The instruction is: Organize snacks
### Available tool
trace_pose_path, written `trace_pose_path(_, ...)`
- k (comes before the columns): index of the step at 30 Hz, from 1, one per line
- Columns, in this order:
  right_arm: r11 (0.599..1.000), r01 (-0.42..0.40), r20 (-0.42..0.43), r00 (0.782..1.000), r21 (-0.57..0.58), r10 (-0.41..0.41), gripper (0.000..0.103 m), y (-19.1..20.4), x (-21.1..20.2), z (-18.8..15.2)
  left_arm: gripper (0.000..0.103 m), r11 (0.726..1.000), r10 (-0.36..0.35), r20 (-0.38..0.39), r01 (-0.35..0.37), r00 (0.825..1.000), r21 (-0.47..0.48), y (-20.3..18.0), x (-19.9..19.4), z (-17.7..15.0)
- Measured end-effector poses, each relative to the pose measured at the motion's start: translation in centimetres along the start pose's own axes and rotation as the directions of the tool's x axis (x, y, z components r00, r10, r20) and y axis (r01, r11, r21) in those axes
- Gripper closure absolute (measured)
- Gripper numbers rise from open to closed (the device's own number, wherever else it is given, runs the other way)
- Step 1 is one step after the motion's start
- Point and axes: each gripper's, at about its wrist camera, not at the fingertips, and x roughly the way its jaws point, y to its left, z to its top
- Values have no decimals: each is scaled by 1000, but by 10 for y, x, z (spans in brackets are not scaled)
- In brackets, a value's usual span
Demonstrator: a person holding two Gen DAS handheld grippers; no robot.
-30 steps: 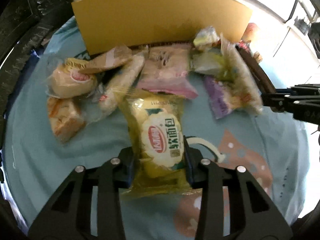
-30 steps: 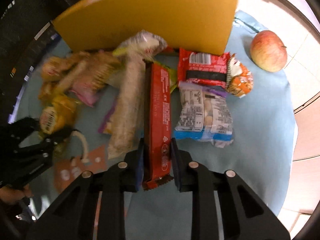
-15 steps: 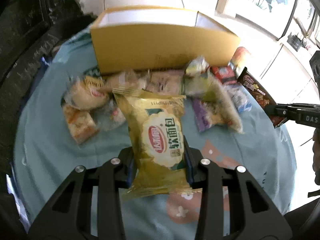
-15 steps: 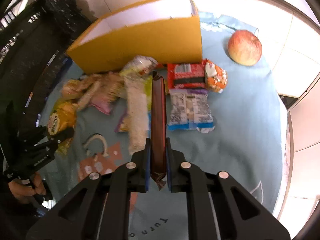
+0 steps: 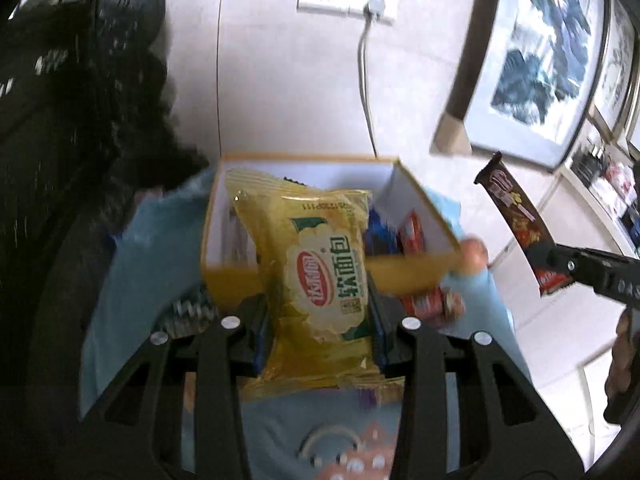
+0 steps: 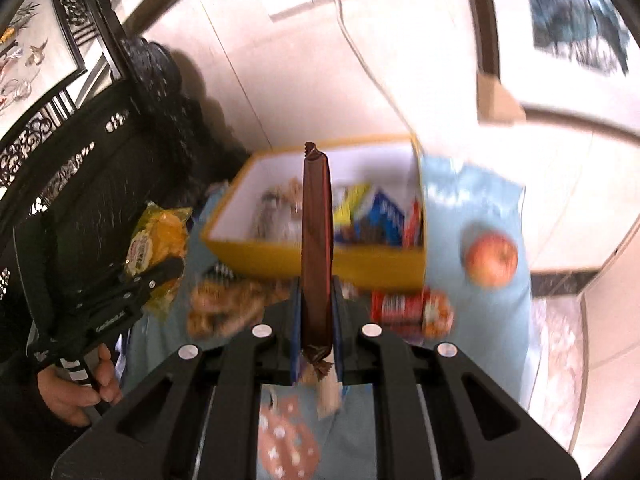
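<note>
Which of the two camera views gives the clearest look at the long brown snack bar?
The left wrist view: the brown snack bar shows its printed face, side-on, in the right gripper. The right wrist view sees it only edge-on, a narrow brown strip rising between its fingers.

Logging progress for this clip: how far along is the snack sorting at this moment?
Partly done. The yellow box already holds several packets. In hand: the left gripper is shut on a yellow bread packet, and the right gripper on a brown chocolate bar, both lifted in front of the box. Left: a red packet and blurred snacks on the blue cloth.
</note>
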Motion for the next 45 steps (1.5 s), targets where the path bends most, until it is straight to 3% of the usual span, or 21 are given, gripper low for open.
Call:
trace_pose_path(8, 999, 43, 55, 998, 5, -44, 90, -6, 25, 83, 62, 998, 57, 64, -59, 996, 29, -10, 25, 89)
trace_pose_path(9, 999, 50, 53, 997, 3, -50, 84, -7, 30, 92, 41, 997, 72, 72, -74, 995, 32, -11, 33, 100)
trace_pose_path(10, 997, 78, 26, 997, 3, -78, 52, -7, 44, 104, 21, 995, 89, 73, -92, 993, 28, -10, 41, 109)
trace_pose_path(11, 994, 105, 8, 994, 11, -105, 34, -8, 53, 110, 2, 994, 110, 62, -110, 992, 3, -6, 50, 119)
trace_pose_path(12, 993, 117, -5, 993, 21, -117, 13, -9, 59, 116, 2, 992, 124, 50, -124, 991, -11, -3, 55, 123)
trace_pose_path(13, 993, 113, -4, 994, 25, -112, 5, -10, 61, 119, 2, 990, 137, 34, -136, 990, -27, 2, 59, 126)
trace_pose_path(21, 994, 110, -25, 994, -18, -110, 5, -17, 53, 76, 2, 991, 128, 45, -126, 991, -47, 25, 42, 94)
trace_pose_path(24, 992, 124, -71, 990, -21, -126, 5, -24, 55, 46, 2, 992, 115, 13, -114, 993, -60, 32, 39, 57)
trace_pose_path(29, 987, 159, -190, 970, 16, -153, 5, -46, 71, -33, 2, 991, 132, -66, -132, 989, -1, 32, 46, -12)
trace_pose_path(32, 979, 202, -233, 954, 26, -190, 7, -57, 83, -75, 2, 989, 150, -148, -147, 977, 30, 37, 59, -63)
trace_pose_path(36, 970, 241, -272, 936, 39, -222, 8, -65, 96, -112, 2, 985, 165, -213, -153, 963, 75, 37, 77, -101)
trace_pose_path(41, 965, 263, -296, 922, 9, -249, 13, -65, 112, -127, 2, 976, 181, -230, -147, 956, 160, 31, 97, -117)
trace_pose_path(45, 966, 259, -319, 914, -14, -250, 27, -63, 125, -129, 7, 975, 174, -248, -132, 953, 177, 31, 113, -118)
